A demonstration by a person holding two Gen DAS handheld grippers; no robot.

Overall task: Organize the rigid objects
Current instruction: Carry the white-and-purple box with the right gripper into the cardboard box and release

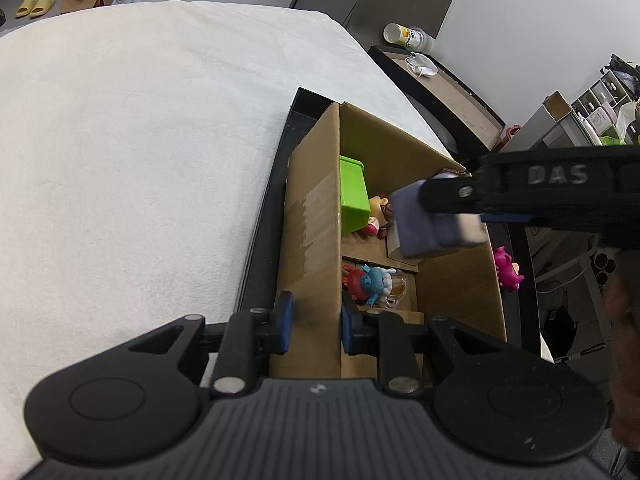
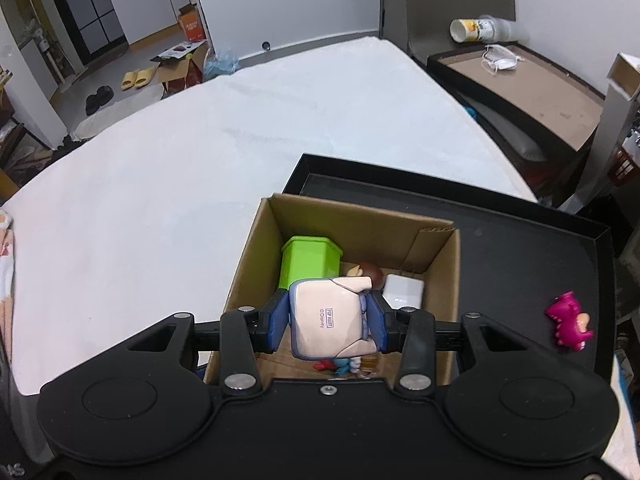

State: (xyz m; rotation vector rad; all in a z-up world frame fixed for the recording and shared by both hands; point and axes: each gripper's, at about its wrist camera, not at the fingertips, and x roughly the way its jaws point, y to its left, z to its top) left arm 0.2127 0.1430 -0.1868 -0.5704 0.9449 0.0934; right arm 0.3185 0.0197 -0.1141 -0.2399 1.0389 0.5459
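Observation:
My left gripper (image 1: 317, 324) is shut on the near left wall of an open cardboard box (image 1: 316, 208). The right gripper (image 2: 329, 320) is shut on a pale lilac toy figure (image 2: 326, 322), its printed base facing the camera, held above the box (image 2: 440, 264). In the left wrist view the figure (image 1: 424, 224) hangs over the box's right half. Inside the box lie a green bin (image 2: 310, 264), a brown-haired doll (image 2: 368, 270), a white block (image 2: 402, 290) and small red and blue figurines (image 1: 368, 282).
The box stands in a black tray (image 2: 520, 240) on a white-covered table (image 2: 180, 180). A pink dinosaur toy (image 2: 570, 320) lies in the tray, right of the box. A dark side table (image 2: 520, 92) with a mask and a cup stands beyond the table's right edge.

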